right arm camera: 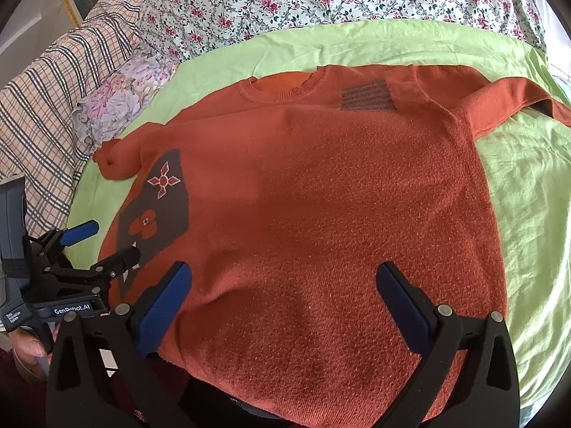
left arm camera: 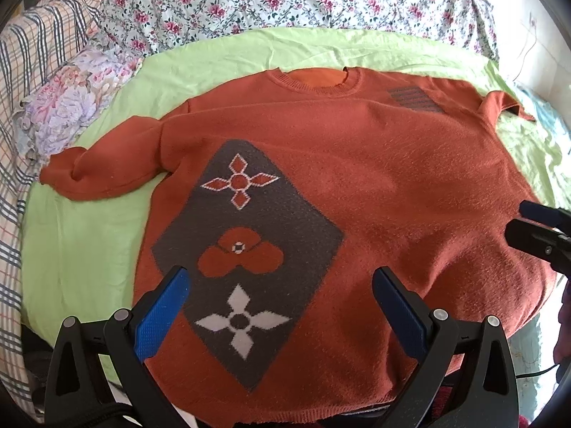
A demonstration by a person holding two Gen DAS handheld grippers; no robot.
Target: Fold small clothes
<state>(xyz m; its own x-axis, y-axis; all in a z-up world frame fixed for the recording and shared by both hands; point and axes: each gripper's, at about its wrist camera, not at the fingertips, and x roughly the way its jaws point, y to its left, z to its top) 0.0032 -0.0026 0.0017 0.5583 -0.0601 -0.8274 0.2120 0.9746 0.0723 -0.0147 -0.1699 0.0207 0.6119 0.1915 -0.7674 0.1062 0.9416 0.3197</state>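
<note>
- Holding my left gripper (left arm camera: 280, 278) low over the hem end of the orange sweater (left arm camera: 374, 185), I have its blue-padded fingers (left arm camera: 162, 317) spread wide with nothing between them — only the knit lies below.
- My right gripper (right arm camera: 283, 274) is spread just as wide over the plain right half of the sweater, and it grips nothing either.
- The sweater lies flat and face up on a light green sheet (left arm camera: 85, 242), collar (left arm camera: 314, 80) at the far end, hem nearest me.
- A grey diamond panel (left arm camera: 249, 246) with three flower motifs runs down its left front; a small grey striped patch (left arm camera: 414, 98) sits near the right shoulder.
- The left sleeve (left arm camera: 103, 167) is bunched out to the side on the sheet; the right sleeve (right arm camera: 517, 101) stretches away toward the far right edge.
- Beyond the sheet are a floral quilt (left arm camera: 285, 0), a flowered pillow (left arm camera: 67, 103) and a plaid cloth (left arm camera: 21, 82).
- From the right wrist view I see my left gripper from the side, by the sweater's left lower edge.
</note>
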